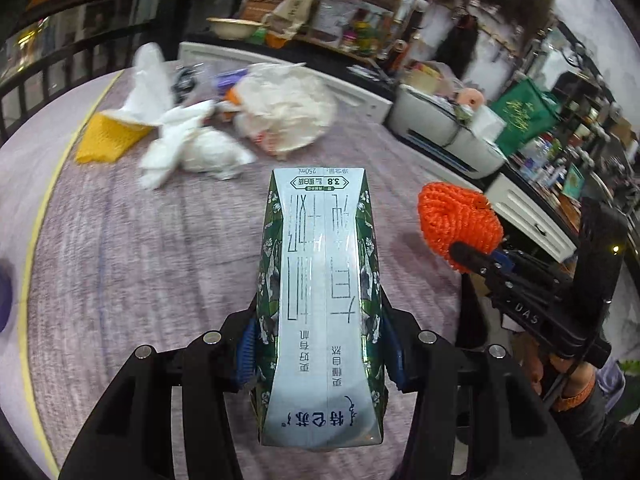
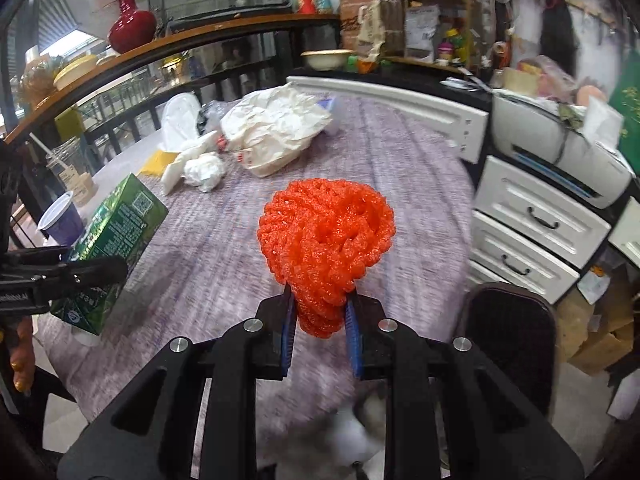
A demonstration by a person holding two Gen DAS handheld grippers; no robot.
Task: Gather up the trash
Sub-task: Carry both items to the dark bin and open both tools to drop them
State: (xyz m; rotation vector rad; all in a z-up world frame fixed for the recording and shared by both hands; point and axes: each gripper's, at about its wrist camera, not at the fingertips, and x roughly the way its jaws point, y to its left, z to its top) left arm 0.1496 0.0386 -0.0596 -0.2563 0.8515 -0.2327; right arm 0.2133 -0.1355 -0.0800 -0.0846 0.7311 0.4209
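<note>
left hand-held gripper (image 1: 320,354) is clamping milk carton (image 1: 320,280) | right hand-held gripper (image 2: 320,320) is pinching orange foam net (image 2: 326,240) | both above tabletop (image 1: 160,240)

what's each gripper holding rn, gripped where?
Left gripper: milk carton, clamped across its sides near one end. Right gripper: orange foam net, pinched at its lower end.

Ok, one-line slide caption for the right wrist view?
Right gripper clamps orange foam net above the table; left gripper holds a green milk carton.
</note>
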